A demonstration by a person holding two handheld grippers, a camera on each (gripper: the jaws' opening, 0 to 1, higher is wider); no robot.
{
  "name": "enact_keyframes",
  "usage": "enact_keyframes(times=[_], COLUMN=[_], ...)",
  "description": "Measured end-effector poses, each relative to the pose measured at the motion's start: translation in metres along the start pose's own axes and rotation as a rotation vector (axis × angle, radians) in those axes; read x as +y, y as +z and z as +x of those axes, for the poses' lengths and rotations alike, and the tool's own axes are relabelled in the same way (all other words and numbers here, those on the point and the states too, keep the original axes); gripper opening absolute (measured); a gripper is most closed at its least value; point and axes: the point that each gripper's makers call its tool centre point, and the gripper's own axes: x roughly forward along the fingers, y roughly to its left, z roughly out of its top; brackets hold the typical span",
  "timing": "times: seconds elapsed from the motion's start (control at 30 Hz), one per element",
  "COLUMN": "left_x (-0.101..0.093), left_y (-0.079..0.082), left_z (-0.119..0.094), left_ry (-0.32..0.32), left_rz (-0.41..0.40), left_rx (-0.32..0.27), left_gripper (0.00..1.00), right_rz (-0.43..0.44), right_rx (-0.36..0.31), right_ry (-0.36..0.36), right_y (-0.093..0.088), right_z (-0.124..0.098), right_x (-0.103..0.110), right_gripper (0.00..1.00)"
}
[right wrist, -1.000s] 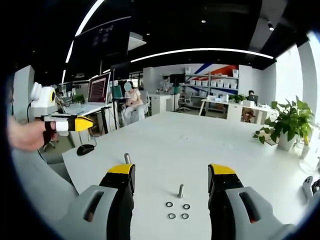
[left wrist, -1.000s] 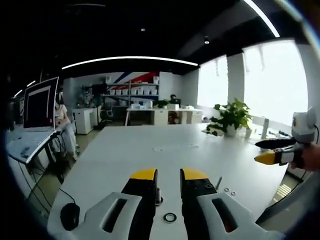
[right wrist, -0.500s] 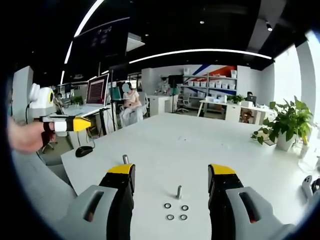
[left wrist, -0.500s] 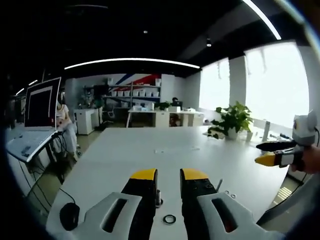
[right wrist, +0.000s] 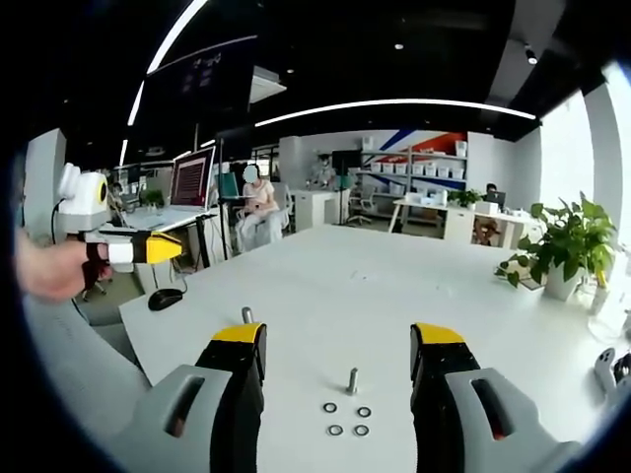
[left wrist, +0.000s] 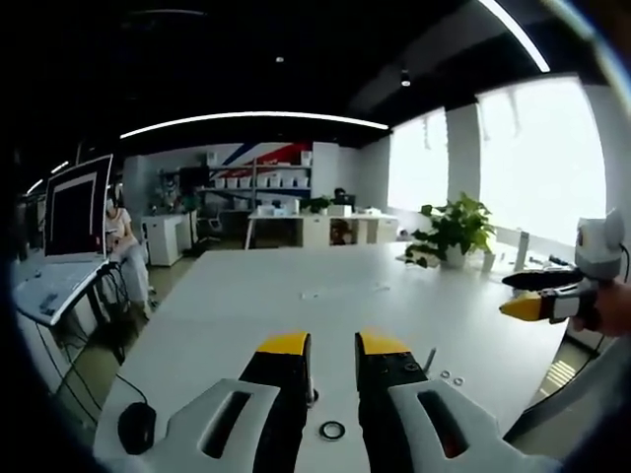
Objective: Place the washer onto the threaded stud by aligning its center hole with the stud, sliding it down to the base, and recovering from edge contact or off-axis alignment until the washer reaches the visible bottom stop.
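While washers (right wrist: 346, 420) ring stud (right wrist: 352, 378), untouched

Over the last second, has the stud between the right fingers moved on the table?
No. The stud stands upright just above the four washers, as before; both sit slightly lower in view together, so the camera shifted, not the stud.

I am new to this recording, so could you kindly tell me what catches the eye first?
Four small washers lie on the white table, just before an upright stud, framed between the open right hand-held gripper. A potted plant stands at the table's far right.
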Motion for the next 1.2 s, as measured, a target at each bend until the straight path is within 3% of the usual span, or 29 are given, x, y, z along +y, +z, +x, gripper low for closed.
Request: enact_keyframes(times=[0.63,1.2], left_x=[-0.001,-0.010], left_y=[-0.025,-0.064], left_z=[0.017,0.040], left_ry=[-0.030,-0.093], left_rz=[0.026,0.092], left_rx=[0.110,0.266], left_gripper=[0.16,0.16], right_rz=[0.013,0.021], right_rx=[0.003,0.007], right_ry=[-0.004,0.002], right_y=[-0.001,-0.002], right_z=[0.000,0.000], right_x=[-0.002,-0.002], right_gripper=[0.61,0.61])
